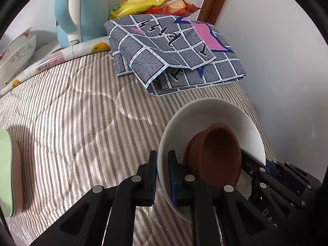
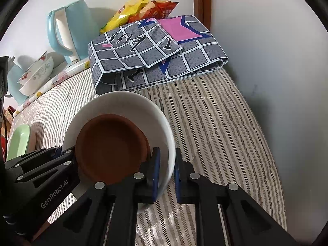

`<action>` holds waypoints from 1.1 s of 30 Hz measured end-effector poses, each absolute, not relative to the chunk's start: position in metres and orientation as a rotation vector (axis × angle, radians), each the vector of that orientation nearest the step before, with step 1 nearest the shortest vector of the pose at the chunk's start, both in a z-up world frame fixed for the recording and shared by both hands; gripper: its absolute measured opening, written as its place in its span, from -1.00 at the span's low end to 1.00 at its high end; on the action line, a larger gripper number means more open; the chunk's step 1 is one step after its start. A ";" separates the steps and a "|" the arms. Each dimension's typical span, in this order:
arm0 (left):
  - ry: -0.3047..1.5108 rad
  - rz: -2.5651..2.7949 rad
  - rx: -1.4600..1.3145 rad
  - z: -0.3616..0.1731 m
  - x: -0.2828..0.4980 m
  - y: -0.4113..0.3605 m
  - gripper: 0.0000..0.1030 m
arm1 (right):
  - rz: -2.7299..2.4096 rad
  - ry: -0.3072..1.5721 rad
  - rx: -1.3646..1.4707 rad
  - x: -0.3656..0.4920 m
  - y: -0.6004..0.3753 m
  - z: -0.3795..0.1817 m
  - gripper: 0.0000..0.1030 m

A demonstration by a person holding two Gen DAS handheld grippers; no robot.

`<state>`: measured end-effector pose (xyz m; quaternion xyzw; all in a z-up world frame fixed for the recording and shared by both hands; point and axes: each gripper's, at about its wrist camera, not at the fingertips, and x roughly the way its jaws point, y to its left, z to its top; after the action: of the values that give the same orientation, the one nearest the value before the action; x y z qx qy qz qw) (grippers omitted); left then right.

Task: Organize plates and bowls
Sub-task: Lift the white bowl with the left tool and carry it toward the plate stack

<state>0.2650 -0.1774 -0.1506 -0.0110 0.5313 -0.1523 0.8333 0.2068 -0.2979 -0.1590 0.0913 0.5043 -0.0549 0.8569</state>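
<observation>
Five bowls point(image 2: 123, 110) – two crisp packets point(image 2: 131, 10), one kettle point(image 2: 69, 28).

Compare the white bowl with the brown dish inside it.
The white bowl is glossy and pale; the brown dish is matte terracotta. The bowl is wider and holds the dish, which lies tilted against its inner wall. Both tongs, left and right, are shut on the bowl's rim from opposite sides; neither grips the dish. Both are round, open and empty.
</observation>
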 end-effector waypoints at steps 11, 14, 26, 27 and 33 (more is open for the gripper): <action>1.112 -0.303 -0.035 -0.139 0.246 -0.161 -0.81 | -0.096 1.042 0.211 0.190 -0.283 -0.147 -0.80; 1.098 -0.299 -0.039 -0.131 0.241 -0.155 -0.82 | -0.091 1.030 0.205 0.186 -0.277 -0.139 -0.80; 1.033 -0.288 -0.058 -0.096 0.224 -0.129 -0.82 | -0.070 0.973 0.176 0.173 -0.253 -0.104 -0.81; 1.029 -0.286 -0.060 -0.094 0.223 -0.126 -0.82 | -0.068 0.970 0.176 0.172 -0.251 -0.101 -0.82; 1.014 -0.278 -0.070 -0.083 0.219 -0.108 -0.82 | -0.052 0.952 0.175 0.171 -0.236 -0.089 -0.83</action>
<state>0.2188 -0.1079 -0.0826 -0.0332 0.4839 -0.1328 0.8643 0.1710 -0.2355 -0.0885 0.0843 0.4574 -0.0250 0.8849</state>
